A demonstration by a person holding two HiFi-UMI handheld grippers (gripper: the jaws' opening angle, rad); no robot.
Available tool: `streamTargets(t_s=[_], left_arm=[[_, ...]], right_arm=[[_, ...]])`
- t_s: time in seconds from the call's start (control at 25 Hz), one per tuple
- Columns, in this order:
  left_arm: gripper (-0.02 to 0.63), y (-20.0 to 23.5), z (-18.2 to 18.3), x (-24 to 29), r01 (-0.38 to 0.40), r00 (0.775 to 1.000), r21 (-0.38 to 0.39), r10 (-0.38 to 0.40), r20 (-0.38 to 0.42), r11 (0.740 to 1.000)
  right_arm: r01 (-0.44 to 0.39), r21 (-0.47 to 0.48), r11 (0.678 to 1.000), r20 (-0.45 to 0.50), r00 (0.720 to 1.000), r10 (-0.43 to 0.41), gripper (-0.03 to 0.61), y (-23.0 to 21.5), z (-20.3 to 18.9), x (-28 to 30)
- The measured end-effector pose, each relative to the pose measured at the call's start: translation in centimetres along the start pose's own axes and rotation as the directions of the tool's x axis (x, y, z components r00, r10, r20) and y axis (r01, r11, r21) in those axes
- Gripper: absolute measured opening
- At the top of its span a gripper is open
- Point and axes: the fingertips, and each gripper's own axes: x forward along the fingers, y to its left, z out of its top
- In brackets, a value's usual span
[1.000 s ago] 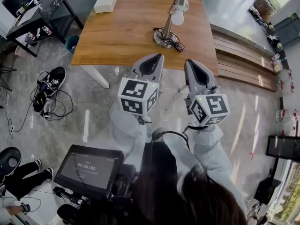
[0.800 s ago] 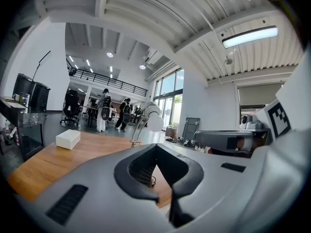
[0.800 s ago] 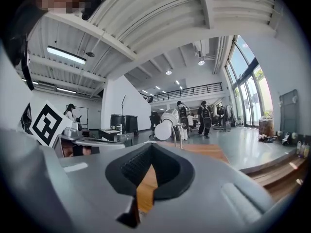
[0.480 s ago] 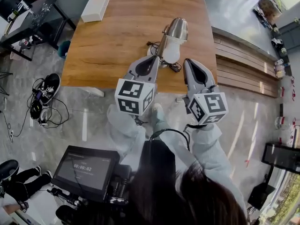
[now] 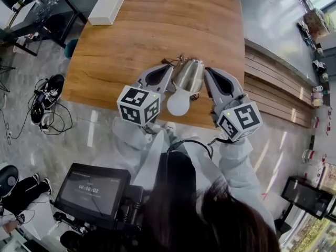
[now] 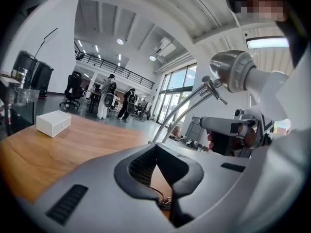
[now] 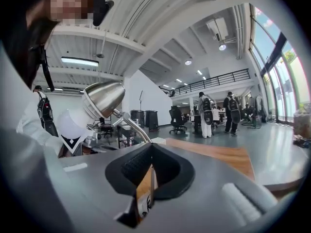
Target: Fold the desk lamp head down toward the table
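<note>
Lamp head [image 5: 189,75] between left gripper [image 5: 166,70] and right gripper [image 5: 210,73], fingers [image 7: 138,166] closed, empty. Shove off-centre and the stand [image 6: 181,109] may tip or skid near the desk [image 5: 131,41] edge.

Left gripper [image 5: 164,76], right gripper [image 5: 212,79] side by side, jaws closed, empty.

Light: bright daylight is admitted by tall windows [image 6: 182,89]; ceiling lamps [image 7: 222,47] are lit.
Glare: pale streaks are reflected on the floor [image 5: 94,135].
Edges: bent by fisheye, corners blackened.
</note>
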Motion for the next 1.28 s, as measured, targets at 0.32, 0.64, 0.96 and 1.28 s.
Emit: streamTargets(t_s=[0.32, 0.64, 0.96, 1.28], left_arm=[[0.007, 1.2, -1.8, 3.3, 0.108, 0.989, 0.047, -0.102, -0.106, 0.993], [0.097, 1.0, -3.2, 5.2, 0.195, 0.966, 0.05, -0.184, -0.18, 0.979], [0.097, 0.7, -3.4, 6.9, 0.296, 0.929, 0.045, -0.276, -0.247, 0.954], [0.106, 0.3, -3.7, 7.0, 0.321, 0.911, 0.037, -0.298, -0.284, 0.946]], right_arm=[[-0.243, -0.18, 0.953, -0.038, 0.97, 0.24, 0.065, 1.5, -0.2, 2.1], [-0.332, -0.324, 0.886, -0.051, 0.941, 0.334, 0.107, 2.7, 1.6, 2.6], [-0.373, -0.47, 0.8, -0.087, 0.922, 0.378, 0.078, 3.7, 2.5, 3.7], [-0.322, -0.516, 0.793, -0.066, 0.939, 0.338, 0.066, 3.8, 2.4, 3.2]])
